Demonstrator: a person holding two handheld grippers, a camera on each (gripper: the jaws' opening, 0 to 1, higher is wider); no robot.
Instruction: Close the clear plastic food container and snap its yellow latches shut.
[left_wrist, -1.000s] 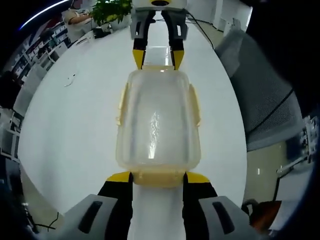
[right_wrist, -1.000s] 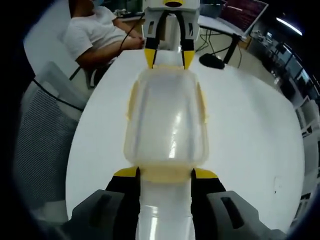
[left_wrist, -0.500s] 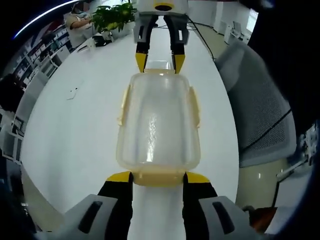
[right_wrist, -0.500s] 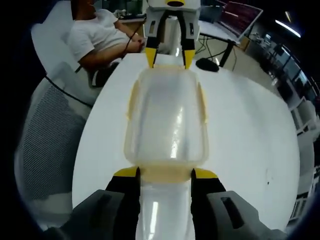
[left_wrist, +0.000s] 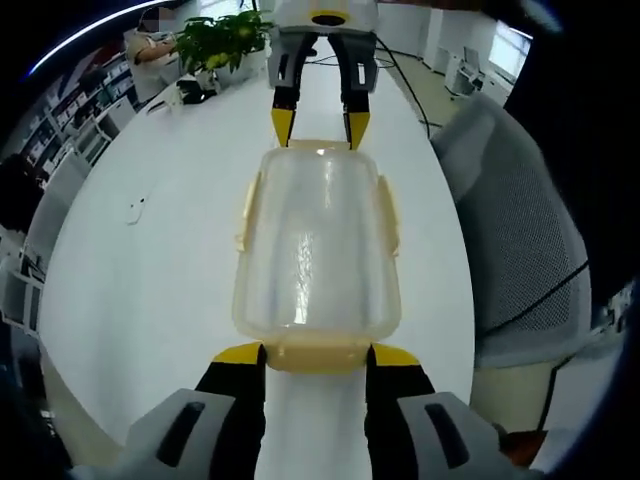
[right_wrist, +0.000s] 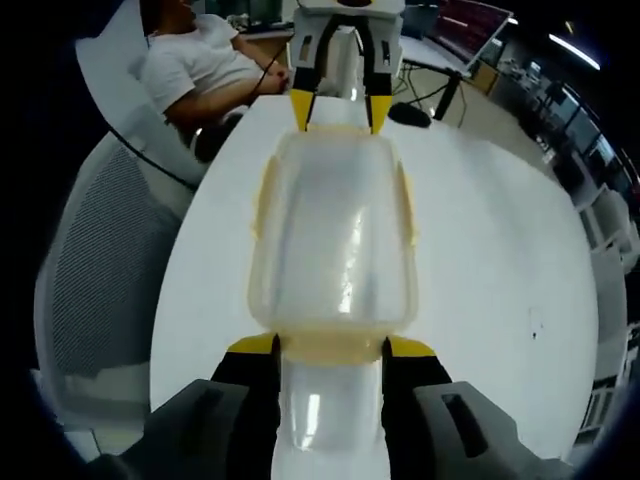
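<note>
You hold the clear container between both grippers, one at each short end, above the white table.

In the left gripper view, your left gripper (left_wrist: 316, 352) has its jaws clamped on the near end latch (left_wrist: 316, 355) of the container (left_wrist: 316, 245), while the right gripper (left_wrist: 312, 125) meets the far end. In the right gripper view, your right gripper (right_wrist: 330, 347) grips the near latch (right_wrist: 331, 347) of the container (right_wrist: 332, 235); the left gripper (right_wrist: 336, 110) is opposite, above the table (right_wrist: 490, 260) and beside a mesh chair (right_wrist: 105, 270).
</note>
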